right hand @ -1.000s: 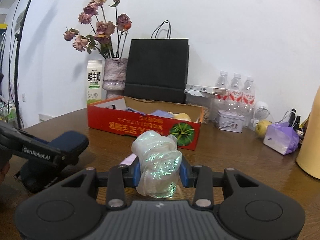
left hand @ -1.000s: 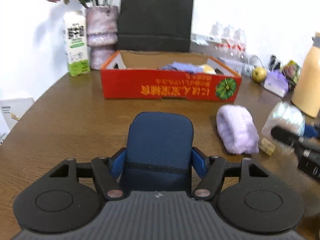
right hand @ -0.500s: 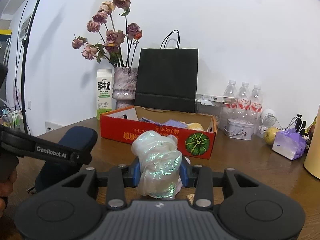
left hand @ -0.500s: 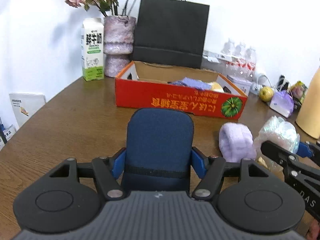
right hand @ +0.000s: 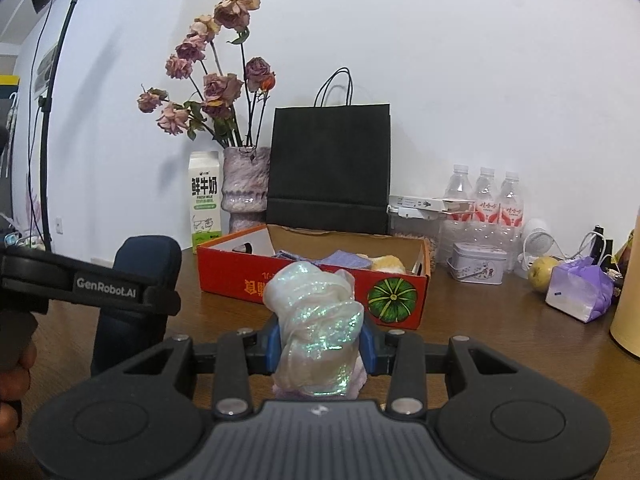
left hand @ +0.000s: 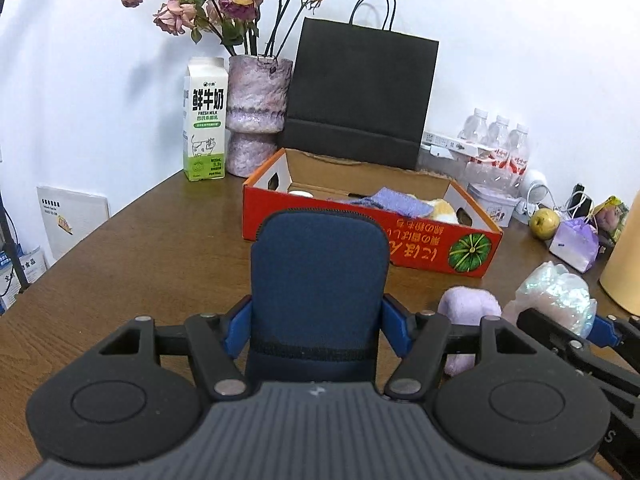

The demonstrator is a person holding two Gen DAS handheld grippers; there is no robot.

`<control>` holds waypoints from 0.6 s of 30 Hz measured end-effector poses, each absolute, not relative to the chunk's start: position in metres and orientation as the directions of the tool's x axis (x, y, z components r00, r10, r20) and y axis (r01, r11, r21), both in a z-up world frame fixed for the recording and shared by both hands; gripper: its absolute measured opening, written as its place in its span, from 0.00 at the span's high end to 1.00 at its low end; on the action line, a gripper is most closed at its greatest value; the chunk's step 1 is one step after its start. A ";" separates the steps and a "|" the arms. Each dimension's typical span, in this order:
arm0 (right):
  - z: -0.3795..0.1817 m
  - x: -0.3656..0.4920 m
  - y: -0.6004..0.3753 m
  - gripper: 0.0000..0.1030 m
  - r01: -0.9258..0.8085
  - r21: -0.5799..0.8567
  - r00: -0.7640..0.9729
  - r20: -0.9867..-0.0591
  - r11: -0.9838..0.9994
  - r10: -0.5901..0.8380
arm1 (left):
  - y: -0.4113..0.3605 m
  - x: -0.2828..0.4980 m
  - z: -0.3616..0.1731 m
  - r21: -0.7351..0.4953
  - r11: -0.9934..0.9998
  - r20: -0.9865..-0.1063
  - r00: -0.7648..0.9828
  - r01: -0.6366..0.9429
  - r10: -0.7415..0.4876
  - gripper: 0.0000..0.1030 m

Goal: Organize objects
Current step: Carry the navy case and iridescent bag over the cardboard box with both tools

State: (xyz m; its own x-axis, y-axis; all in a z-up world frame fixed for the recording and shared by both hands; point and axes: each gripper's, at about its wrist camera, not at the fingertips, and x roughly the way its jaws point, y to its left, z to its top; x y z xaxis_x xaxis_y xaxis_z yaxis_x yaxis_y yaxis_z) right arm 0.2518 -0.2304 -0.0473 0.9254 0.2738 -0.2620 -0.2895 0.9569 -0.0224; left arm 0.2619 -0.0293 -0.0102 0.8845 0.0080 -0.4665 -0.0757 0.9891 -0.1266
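While the left gripper (left hand: pixel 316 320) holds a dark blue pouch (left hand: pixel 318 292) tight between its blue pads, the left wrist view looks over it at a brown desk (left hand: pixel 152 264). Behind the pouch sits a red box (left hand: pixel 440 248) with a green pumpkin picture, and soft cloth things lie inside it. A fluffy purple thing (left hand: pixel 468 308) lies on the desk to the right, near the box. Just beside it is a shiny wrapped bundle (left hand: pixel 556 296), held by the right gripper (left hand: pixel 576 320). A milk carton (left hand: pixel 205 120), a vase of dried roses (left hand: pixel 256 116) and a black paper bag (left hand: pixel 360 96) stand at the back by the wall. In the right wrist view, the right gripper (right hand: pixel 320 346) squeezes the shiny bundle (right hand: pixel 316 328) from both sides. The red box (right hand: pixel 240 276) is right behind it. At the left, the left gripper (right hand: pixel 104 292) carries the blue pouch (right hand: pixel 140 276) above the desk (right hand: pixel 500 316). Water bottles (right hand: pixel 486 200), a small tin (right hand: pixel 478 262) and a purple bag (right hand: pixel 580 292) sit on the right.
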 end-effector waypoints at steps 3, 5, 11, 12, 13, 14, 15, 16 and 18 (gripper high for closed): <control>-0.045 0.262 -0.231 0.64 -0.295 -0.020 0.920 -0.276 0.955 0.279 | -0.030 0.267 -0.007 -0.122 0.990 -0.466 0.885 -0.070 0.005 0.36; -0.043 0.269 -0.231 0.64 -0.299 -0.014 0.916 -0.284 0.954 0.282 | -0.031 0.271 -0.005 -0.119 0.990 -0.468 0.884 -0.068 0.005 0.36; -0.036 0.285 -0.234 0.64 -0.308 -0.012 0.912 -0.286 0.951 0.292 | -0.038 0.285 0.003 -0.105 0.993 -0.457 0.889 -0.052 -0.002 0.36; -0.034 0.288 -0.235 0.64 -0.310 -0.011 0.912 -0.286 0.951 0.294 | -0.039 0.288 0.004 -0.104 0.993 -0.456 0.890 -0.050 -0.003 0.36; -0.032 0.291 -0.236 0.64 -0.312 -0.011 0.912 -0.285 0.950 0.296 | -0.041 0.291 0.006 -0.104 0.993 -0.454 0.891 -0.050 -0.003 0.36; -0.030 0.293 -0.236 0.64 -0.313 -0.013 0.912 -0.283 0.950 0.297 | -0.042 0.293 0.007 -0.105 0.993 -0.452 0.892 -0.049 -0.004 0.36; -0.028 0.296 -0.237 0.64 -0.313 -0.016 0.913 -0.280 0.950 0.296 | -0.043 0.296 0.009 -0.106 0.993 -0.449 0.893 -0.048 -0.005 0.36; -0.026 0.299 -0.237 0.64 -0.312 -0.018 0.914 -0.279 0.950 0.295 | -0.043 0.299 0.010 -0.105 0.993 -0.450 0.893 -0.049 -0.004 0.36; -0.023 0.305 -0.238 0.64 -0.315 -0.016 0.913 -0.280 0.949 0.298 | -0.045 0.304 0.012 -0.101 0.994 -0.448 0.894 -0.052 0.001 0.36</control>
